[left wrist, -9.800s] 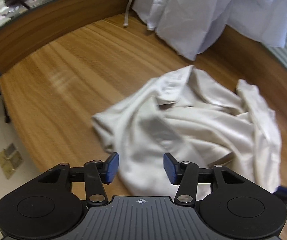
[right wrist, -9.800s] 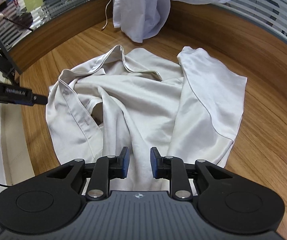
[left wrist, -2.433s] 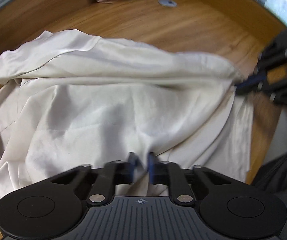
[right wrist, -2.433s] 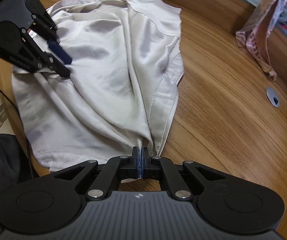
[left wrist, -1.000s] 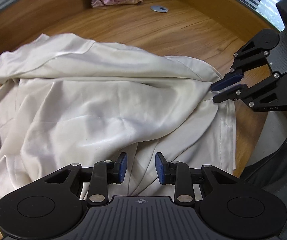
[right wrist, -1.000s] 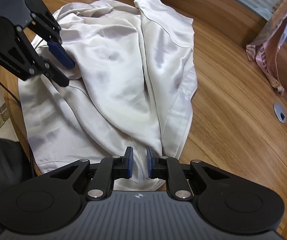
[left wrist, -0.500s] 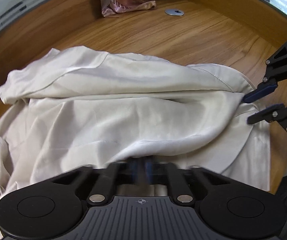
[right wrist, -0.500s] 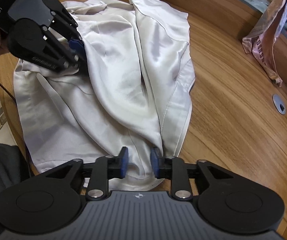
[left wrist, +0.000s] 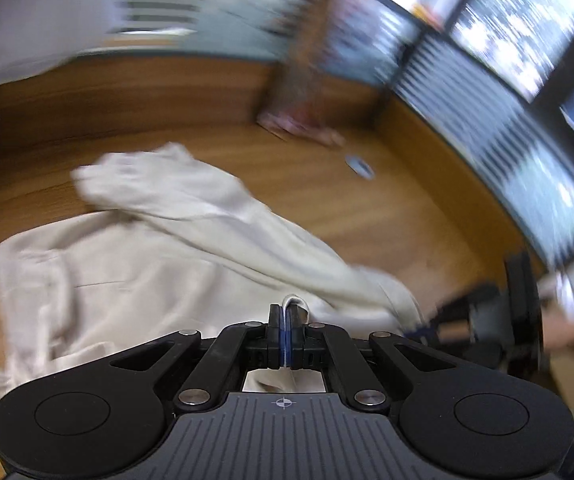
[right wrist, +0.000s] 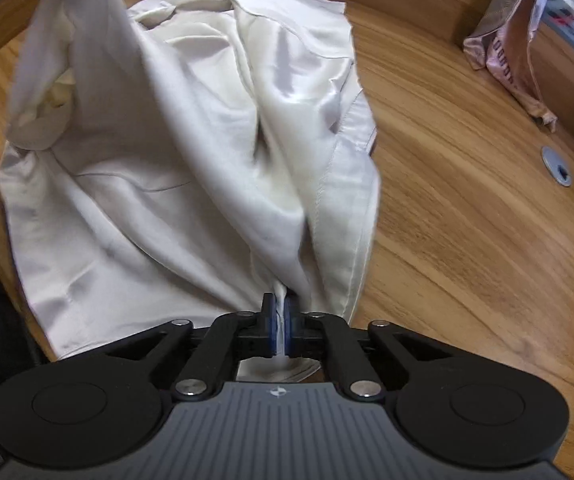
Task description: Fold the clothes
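At the bottom centre of the frame, the left tongs are closed on a fold of the cream shirt. The shirt lies crumpled across the wooden surface. The right tongs appear blurred at the right edge.

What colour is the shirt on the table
Cream, off-white shirt; clearest in the right wrist view.

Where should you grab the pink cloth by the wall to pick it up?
Probably its loose lower end, where the pink cloth trails onto the wooden table. Come from the open table side, since the wall backs it. Both hand-held grippers are busy gripping the cream shirt.
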The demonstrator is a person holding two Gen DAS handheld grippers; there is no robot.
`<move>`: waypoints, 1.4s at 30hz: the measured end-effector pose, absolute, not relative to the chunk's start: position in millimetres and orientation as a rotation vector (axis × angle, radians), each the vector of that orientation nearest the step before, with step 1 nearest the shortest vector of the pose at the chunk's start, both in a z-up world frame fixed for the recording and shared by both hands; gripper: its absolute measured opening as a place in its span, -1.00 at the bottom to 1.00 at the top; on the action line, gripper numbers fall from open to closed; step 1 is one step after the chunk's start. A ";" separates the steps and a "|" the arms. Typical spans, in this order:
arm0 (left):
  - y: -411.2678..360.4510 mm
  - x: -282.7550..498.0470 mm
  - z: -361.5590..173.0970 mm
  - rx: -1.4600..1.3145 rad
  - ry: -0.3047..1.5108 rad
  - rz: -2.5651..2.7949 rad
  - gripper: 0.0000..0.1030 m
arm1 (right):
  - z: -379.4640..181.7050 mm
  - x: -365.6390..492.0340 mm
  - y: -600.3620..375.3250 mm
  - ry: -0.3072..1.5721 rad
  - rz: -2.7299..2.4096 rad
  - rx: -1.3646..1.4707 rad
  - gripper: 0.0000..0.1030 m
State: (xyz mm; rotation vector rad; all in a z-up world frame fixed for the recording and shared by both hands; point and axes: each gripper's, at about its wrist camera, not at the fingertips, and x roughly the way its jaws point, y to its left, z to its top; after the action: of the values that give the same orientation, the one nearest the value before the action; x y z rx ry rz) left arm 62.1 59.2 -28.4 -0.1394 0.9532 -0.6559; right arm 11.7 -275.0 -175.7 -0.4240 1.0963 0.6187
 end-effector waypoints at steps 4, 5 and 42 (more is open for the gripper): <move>101.5 75.9 -36.0 -0.228 0.940 -0.521 -0.95 | -158.5 10.9 -271.0 1.044 0.595 -0.413 -0.95; 110.0 78.2 -38.6 -0.243 0.942 -0.494 -0.95 | -151.5 11.2 -269.9 1.027 0.588 -0.402 -0.95; 220.5 122.3 -77.1 -0.397 0.928 -0.125 -0.67 | -106.4 181.8 -115.4 0.884 0.603 -0.514 -0.75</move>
State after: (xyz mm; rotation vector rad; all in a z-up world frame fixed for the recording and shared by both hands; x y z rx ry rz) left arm 122.2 220.5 -77.1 -0.3971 0.9281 -0.1247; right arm 181.8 -115.4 -106.4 -0.5139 0.8838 0.6026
